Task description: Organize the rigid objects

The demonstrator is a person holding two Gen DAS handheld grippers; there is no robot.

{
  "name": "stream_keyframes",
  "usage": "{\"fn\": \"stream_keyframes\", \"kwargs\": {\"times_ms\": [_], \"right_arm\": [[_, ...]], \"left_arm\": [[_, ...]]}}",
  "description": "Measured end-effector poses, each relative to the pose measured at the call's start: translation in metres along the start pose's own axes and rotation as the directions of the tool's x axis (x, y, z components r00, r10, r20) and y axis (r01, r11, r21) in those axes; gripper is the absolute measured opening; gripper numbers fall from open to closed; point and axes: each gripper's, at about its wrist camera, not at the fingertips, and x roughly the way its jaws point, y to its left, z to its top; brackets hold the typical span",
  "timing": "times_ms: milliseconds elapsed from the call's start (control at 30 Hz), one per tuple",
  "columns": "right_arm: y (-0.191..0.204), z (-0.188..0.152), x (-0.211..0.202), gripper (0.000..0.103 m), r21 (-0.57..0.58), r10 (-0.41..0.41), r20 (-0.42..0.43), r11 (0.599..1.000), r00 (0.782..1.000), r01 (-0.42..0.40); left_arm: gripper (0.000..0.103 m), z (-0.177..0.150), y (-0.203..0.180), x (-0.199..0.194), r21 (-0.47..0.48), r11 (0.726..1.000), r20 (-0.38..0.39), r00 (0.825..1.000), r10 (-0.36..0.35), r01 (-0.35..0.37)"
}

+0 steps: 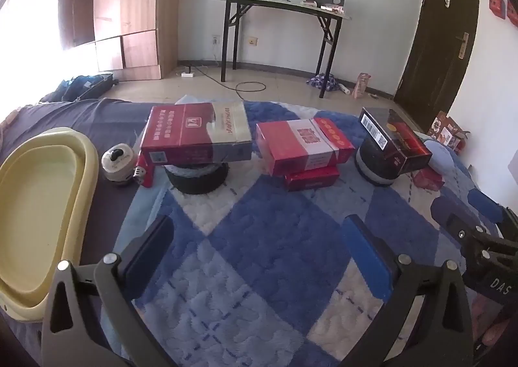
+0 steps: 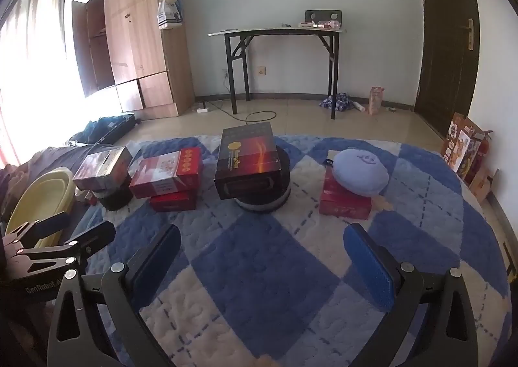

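both claws hover over the blue-and-white blanket [image 1: 259, 237], empty. the left gripper [image 1: 259, 247] has its fingers spread wide, and so has the right gripper [image 2: 262, 253], with only blanket between them.

taking the dark box [image 2: 247, 161] as the landmark: it lies flat on a round black-and-white tin [image 2: 264, 202], overhanging it. to its left sits a red-and-white box [image 2: 166, 172] stacked on a smaller red box [image 2: 173, 200]. further left, a red-and-grey box [image 1: 197, 134] rests on another round tin [image 1: 197, 177]. beyond that stand a small red lighter-like item [image 1: 145, 171], a small cream jar [image 1: 118, 164] and a pale yellow tub [image 1: 39, 215] (its inside looks bare). to the right of the dark box, a blue cushion [image 2: 361, 171] lies on a red carton [image 2: 344, 202].
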Motion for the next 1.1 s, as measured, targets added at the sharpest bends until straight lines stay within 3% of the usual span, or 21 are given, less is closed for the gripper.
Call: {"fn": "stream_keyframes", "kwargs": {"times_ms": [1100], "right_arm": [[0.0063,-0.001,0.0025,0.103,-0.031,-0.028,-0.003,0.999,1.0,0.028]], "left_arm": [[0.103,-0.0005,-0.0073,-0.0037,0.02,0.998,-0.009,0.998,-0.055,0.056]]}}
